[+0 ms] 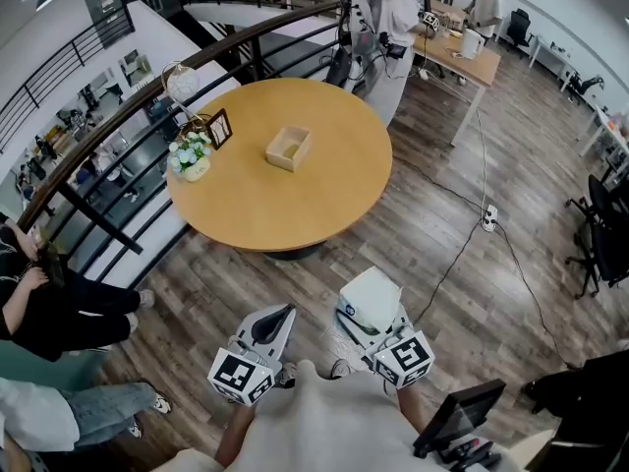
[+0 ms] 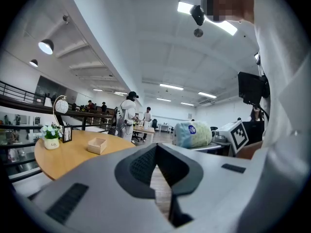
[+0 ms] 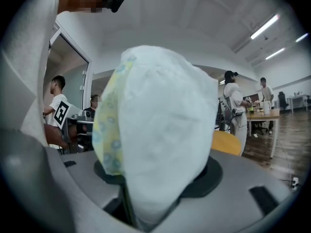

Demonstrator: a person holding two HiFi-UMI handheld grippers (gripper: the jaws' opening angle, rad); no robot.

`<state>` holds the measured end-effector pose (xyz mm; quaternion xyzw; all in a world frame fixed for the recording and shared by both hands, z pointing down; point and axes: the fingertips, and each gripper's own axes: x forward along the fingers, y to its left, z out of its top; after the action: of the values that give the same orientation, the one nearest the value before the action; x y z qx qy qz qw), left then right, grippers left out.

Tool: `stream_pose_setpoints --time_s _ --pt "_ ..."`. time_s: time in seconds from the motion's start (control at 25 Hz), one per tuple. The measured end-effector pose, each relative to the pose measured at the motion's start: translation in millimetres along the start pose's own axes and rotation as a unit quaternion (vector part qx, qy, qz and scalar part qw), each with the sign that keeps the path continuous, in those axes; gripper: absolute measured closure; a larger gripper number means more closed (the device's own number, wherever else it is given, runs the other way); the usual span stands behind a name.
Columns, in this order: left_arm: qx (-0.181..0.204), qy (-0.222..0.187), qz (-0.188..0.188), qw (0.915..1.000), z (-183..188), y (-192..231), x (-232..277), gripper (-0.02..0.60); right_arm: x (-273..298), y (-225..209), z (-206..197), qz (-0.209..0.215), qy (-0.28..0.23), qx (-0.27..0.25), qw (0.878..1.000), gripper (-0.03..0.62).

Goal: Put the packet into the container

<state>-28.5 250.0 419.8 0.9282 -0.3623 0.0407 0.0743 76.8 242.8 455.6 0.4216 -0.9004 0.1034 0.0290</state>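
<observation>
The right claw [image 1: 371,315] squeezes the soft white packet [image 3: 155,130] so it can be carried, and the left claw [image 1: 280,317] looks closed on nothing. The open container [image 1: 289,148] sits far off on the round worktop [image 1: 324,200]. Flowers [image 1: 191,153] and a small frame [image 1: 218,128] stand beside it, not blocking.

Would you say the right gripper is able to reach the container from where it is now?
Probably not: the right gripper, shut on the packet, hangs over floor short of the table, with the container near the tabletop's middle. Nothing blocks the approach.
</observation>
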Motion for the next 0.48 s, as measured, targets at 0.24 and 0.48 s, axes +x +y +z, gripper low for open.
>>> stream_pose_setpoints --time_s 0.24,0.48 --pt "-0.002 0.002 0.013 0.9999 -4.2 -5.0 6.9 0.577 -9.7 -10.8 -5.8 0.004 0.002 0.006 1.0 0.318" --pt "-0.004 0.005 0.018 0.9998 -11.2 -25.4 27.5 0.577 -26.4 -29.7 -15.3 0.011 0.014 -0.004 1.0 0.318"
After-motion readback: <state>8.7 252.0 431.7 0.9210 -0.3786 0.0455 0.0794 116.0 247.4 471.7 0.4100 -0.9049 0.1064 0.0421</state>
